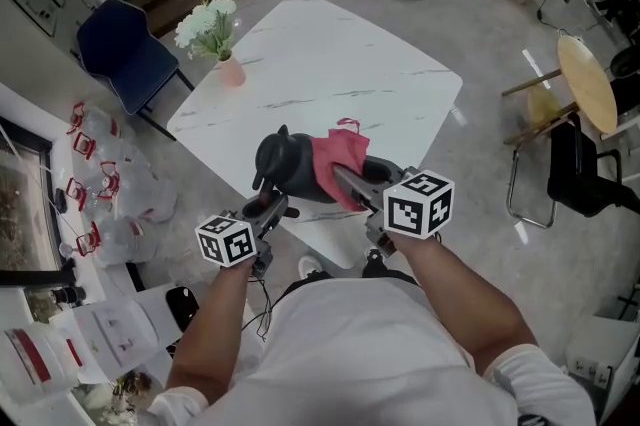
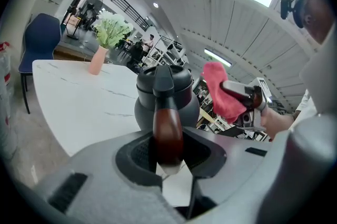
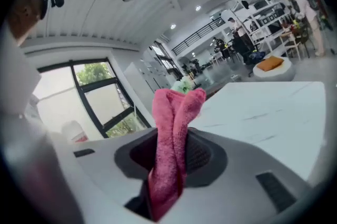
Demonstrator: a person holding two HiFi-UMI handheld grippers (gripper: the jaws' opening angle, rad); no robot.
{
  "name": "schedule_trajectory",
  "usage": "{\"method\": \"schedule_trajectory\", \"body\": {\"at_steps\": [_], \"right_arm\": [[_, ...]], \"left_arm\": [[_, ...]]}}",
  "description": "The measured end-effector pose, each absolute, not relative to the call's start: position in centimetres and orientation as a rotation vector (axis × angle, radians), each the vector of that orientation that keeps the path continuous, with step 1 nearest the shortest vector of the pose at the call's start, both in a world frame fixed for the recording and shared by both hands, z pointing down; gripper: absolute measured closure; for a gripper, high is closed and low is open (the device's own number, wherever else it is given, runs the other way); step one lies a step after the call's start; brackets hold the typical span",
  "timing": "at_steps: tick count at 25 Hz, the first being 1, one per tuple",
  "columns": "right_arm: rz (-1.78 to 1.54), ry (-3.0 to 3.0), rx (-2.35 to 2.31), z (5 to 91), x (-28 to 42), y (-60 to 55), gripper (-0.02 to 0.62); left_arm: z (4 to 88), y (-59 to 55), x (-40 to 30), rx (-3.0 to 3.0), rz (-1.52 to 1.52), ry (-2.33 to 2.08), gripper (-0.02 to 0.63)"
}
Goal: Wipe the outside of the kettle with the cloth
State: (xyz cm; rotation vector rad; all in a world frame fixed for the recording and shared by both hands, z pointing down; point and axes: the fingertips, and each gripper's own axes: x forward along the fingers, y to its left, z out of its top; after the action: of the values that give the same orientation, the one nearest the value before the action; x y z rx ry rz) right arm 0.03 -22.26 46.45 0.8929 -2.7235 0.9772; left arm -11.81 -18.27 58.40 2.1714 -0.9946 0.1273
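A dark grey kettle (image 1: 285,166) stands near the front edge of the white marble table (image 1: 330,74). Its brown wooden handle (image 2: 167,131) sits between the jaws of my left gripper (image 2: 168,157), which is shut on it. My right gripper (image 3: 171,157) is shut on a folded pink cloth (image 3: 172,133). In the head view the cloth (image 1: 338,162) hangs against the kettle's right side, with the right gripper (image 1: 352,184) just below it. From the left gripper view the pink cloth (image 2: 220,90) shows to the right of the kettle (image 2: 167,97).
A pink vase with white flowers (image 1: 215,39) stands at the table's left corner. A dark blue chair (image 1: 125,49) is beyond it. Plastic bags (image 1: 110,194) lie on the floor at left. Wooden chairs (image 1: 575,104) stand at right.
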Motion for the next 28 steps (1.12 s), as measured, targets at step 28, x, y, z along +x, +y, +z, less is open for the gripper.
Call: {"method": "schedule_trajectory", "body": {"at_steps": [28], "right_arm": [[1.071,-2.395,1.074,56.5,2.5,-25.2,0.482]], "left_arm": [[58.9,-16.9,-10.9,2.319,0.288,-0.975,0.503]]}}
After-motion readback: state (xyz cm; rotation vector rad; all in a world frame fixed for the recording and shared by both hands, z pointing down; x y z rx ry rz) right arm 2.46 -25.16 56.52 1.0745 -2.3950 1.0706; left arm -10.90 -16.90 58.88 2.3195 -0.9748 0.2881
